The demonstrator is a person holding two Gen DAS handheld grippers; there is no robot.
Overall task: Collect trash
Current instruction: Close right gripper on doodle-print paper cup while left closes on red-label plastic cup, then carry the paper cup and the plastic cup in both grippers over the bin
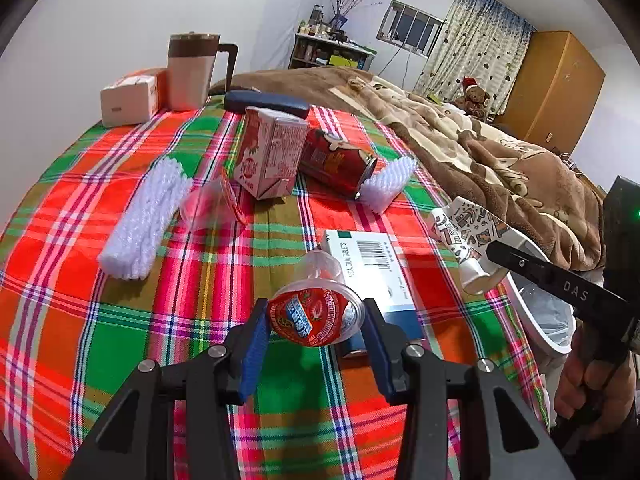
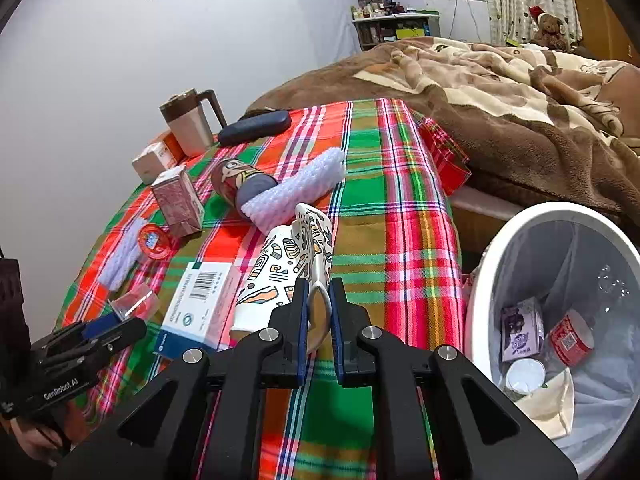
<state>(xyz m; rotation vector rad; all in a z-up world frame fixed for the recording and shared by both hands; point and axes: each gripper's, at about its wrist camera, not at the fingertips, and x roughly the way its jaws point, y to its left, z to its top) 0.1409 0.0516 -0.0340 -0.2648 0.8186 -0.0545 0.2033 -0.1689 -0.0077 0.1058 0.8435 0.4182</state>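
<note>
My left gripper (image 1: 316, 307) has its blue pads against both sides of a clear jelly cup (image 1: 308, 320) with a red foil lid, just above the plaid tablecloth (image 1: 120, 340). My right gripper (image 2: 320, 320) is shut on the rim of a crushed patterned paper cup (image 2: 280, 264), near the table's right edge. The left wrist view shows that paper cup (image 1: 460, 236) at the right gripper's tip. A white trash bin (image 2: 480, 280) stands beside the table on the right, holding several pieces of trash.
On the cloth lie a red milk carton (image 1: 268, 152), a tipped can (image 1: 336, 164), two white foam nets (image 1: 144, 220) (image 1: 390, 184), another jelly cup (image 1: 208, 208) and a tablets box (image 1: 368, 268). A mug (image 1: 192, 72), a small box (image 1: 128, 98) and a dark case (image 1: 266, 104) sit at the back. Beyond is a bed with a brown blanket (image 2: 520, 112).
</note>
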